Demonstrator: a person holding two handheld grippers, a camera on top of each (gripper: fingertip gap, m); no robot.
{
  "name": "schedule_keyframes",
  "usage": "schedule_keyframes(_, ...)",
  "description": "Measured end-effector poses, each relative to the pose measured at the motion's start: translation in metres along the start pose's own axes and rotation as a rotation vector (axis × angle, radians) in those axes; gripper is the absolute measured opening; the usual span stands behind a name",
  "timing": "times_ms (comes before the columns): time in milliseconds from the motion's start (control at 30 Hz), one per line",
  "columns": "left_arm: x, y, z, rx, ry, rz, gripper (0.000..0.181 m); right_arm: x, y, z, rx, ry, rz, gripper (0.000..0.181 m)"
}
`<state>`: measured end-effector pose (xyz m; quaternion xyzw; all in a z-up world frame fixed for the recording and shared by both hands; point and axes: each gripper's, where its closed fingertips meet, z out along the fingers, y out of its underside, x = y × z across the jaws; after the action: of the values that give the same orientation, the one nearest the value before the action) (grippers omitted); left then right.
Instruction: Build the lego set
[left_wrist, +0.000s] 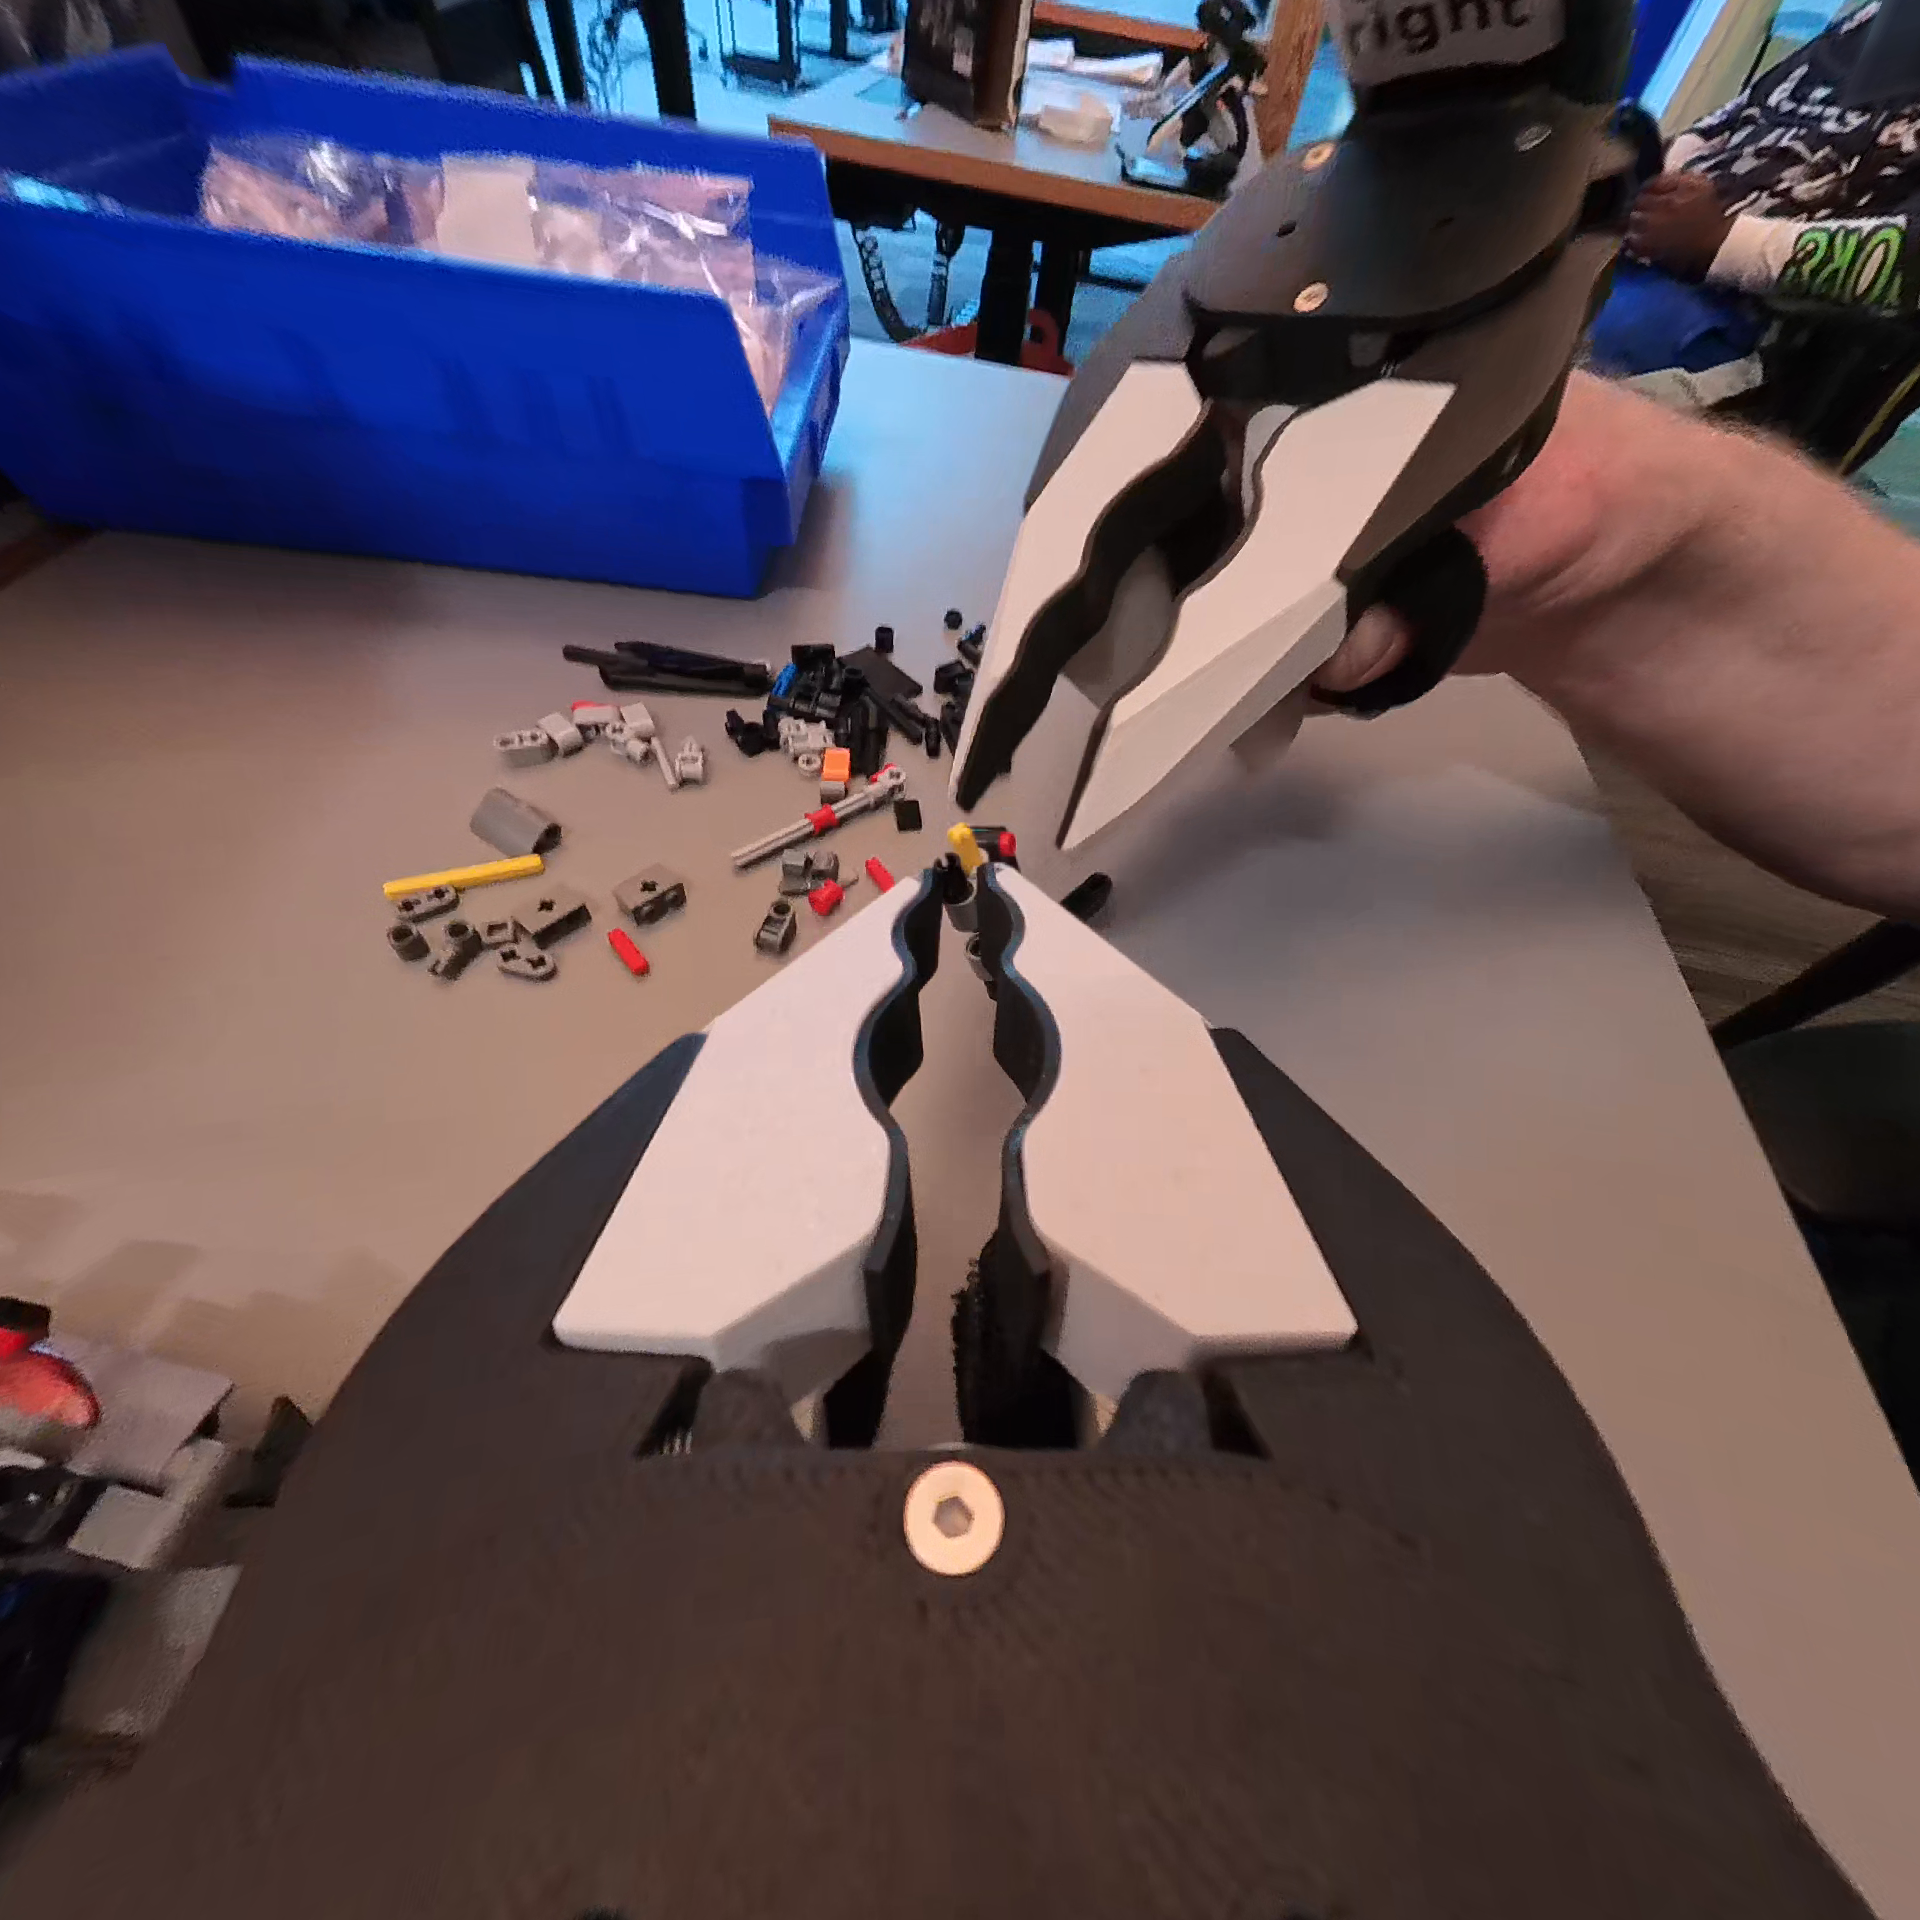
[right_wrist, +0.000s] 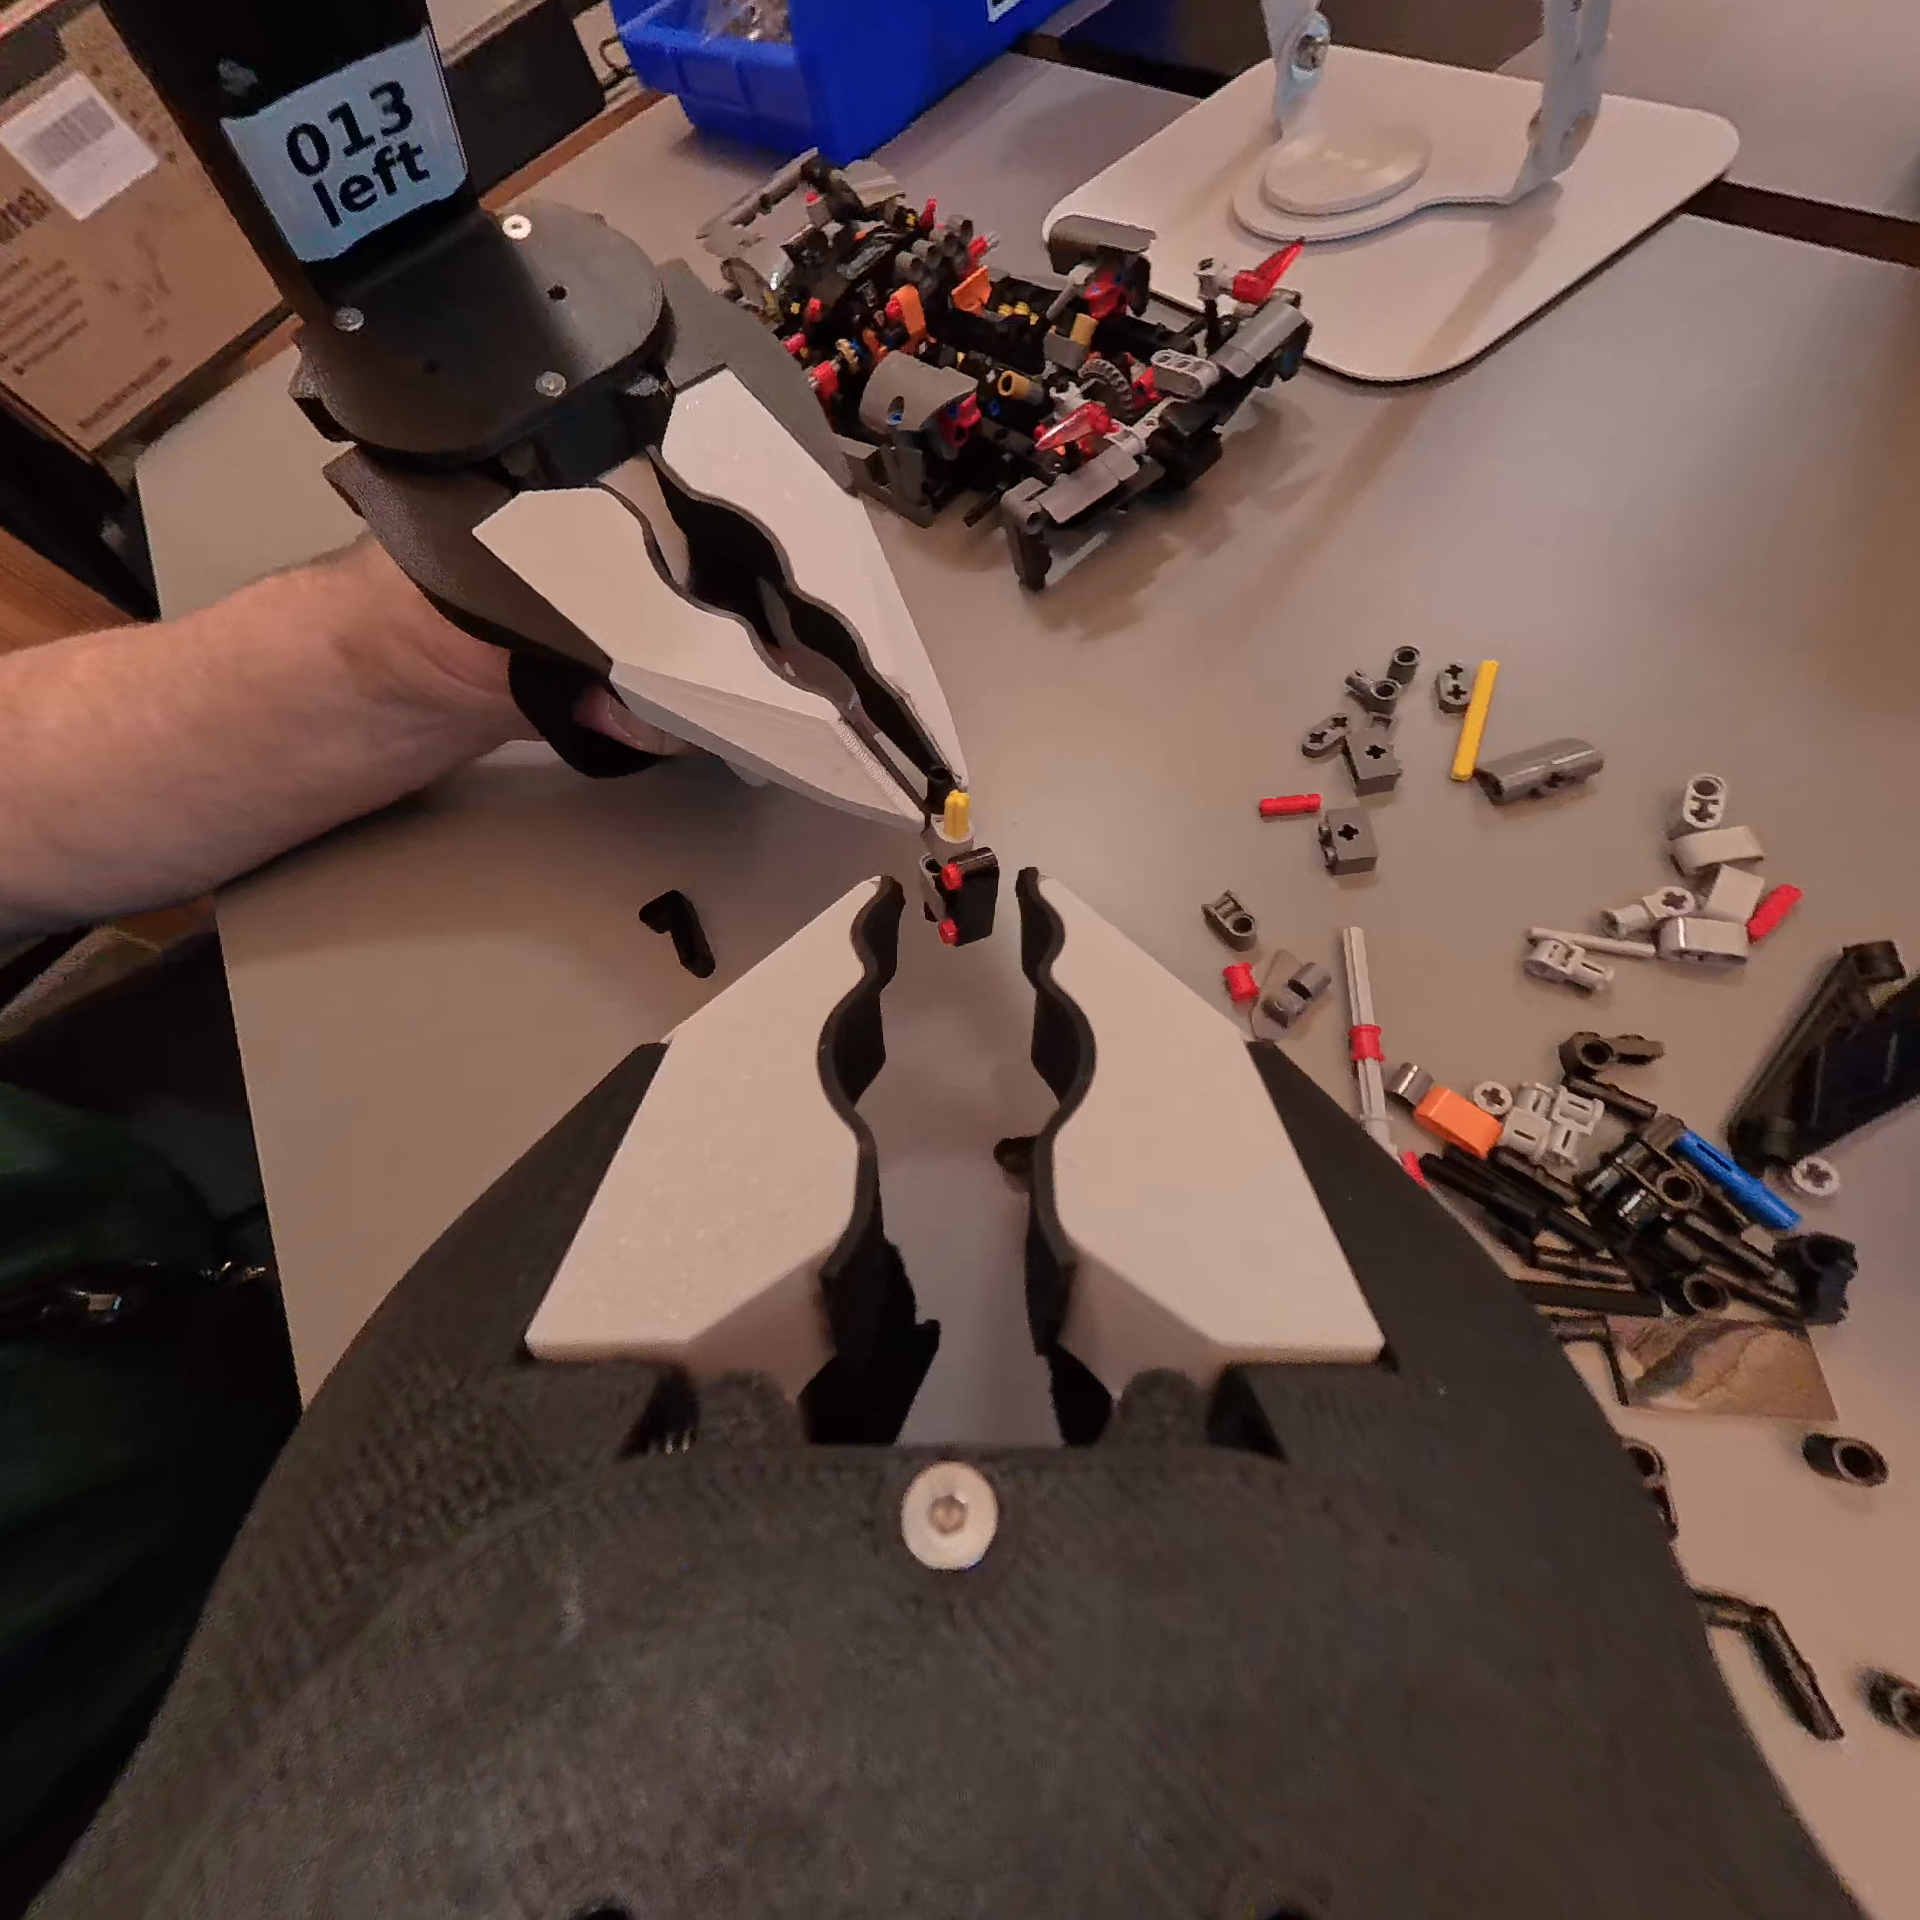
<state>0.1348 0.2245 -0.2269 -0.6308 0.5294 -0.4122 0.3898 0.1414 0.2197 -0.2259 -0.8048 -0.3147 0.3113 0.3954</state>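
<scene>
My left tool (right_wrist: 940, 800) is clenched on a small subassembly (right_wrist: 961, 883), held above the desk (left_wrist: 312, 1039) between both tools: grey stem in the tips, yellow pin on top, black block with red pins hanging below. It looks light, rigid and slick, and I judge the push-fit joints could pop apart if twisted. My right tool (right_wrist: 951, 883) is released, tips either side of the black block; I'd grip its flat faces. Loose parts (right_wrist: 1558, 1039) lie nearby, the model (right_wrist: 1039, 364) beyond.

Blue bin (left_wrist: 416, 395) w/ blurred bags cut off at left edge; bottom-left clutter (left_wrist: 62, 1455) too blurred, maybe parts.
</scene>
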Motion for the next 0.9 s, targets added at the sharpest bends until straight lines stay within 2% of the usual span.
schedule_keyframes(300,-0.009,0.040,0.013,-0.222,-0.033,-0.060,0.005,0.009,0.026,-0.018,-0.043,0.067,-0.023,0.023)
schedule_keyframes(700,-0.019,0.053,0.013,-0.284,-0.076,-0.108,0.008,0.016,0.074,-0.019,-0.215,0.169,-0.121,0.025)
schedule_keyframes(900,-0.026,0.057,0.012,-0.311,-0.124,-0.080,0.012,0.021,0.084,-0.008,-0.300,0.211,-0.199,0.006)
